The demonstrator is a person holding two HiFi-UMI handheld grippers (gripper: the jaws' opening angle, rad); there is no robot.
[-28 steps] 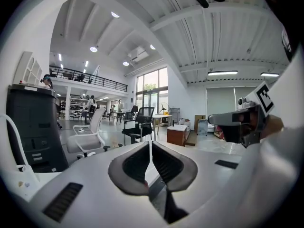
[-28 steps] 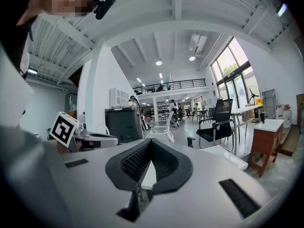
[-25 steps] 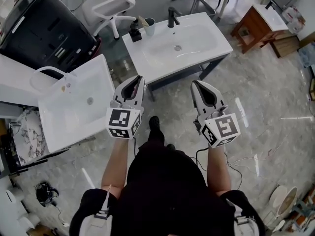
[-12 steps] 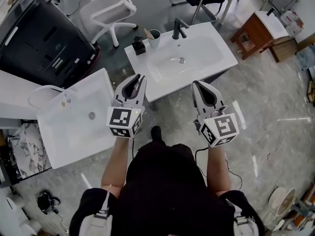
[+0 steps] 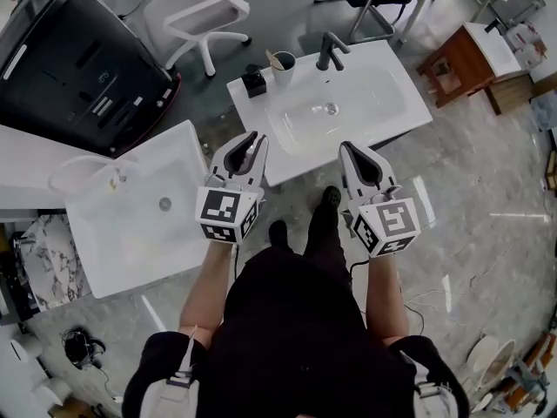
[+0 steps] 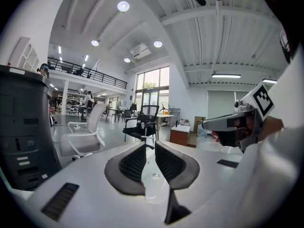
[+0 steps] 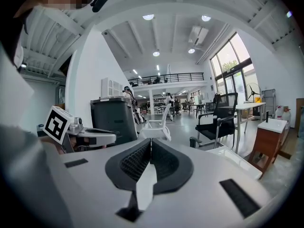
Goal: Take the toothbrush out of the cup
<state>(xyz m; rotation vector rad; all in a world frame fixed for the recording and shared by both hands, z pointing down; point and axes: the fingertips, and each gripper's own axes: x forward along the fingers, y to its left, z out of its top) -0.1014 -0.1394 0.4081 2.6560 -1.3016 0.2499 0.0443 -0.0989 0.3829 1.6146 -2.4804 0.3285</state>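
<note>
Head view: cup holding the toothbrush stands upper centre on the sink surface, lower in the frame than a second ago; left gripper and right gripper are nearer its front edge.
Left gripper view: jaws slightly apart, nothing gripped.
Right gripper view: jaws closed, empty.

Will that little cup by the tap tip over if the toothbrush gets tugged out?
Possibly: the cup looks small and light, standing free on the basin top. The toothbrush leans against its rim, so a sideways tug might tip it; a straight lift looks safer.
</note>
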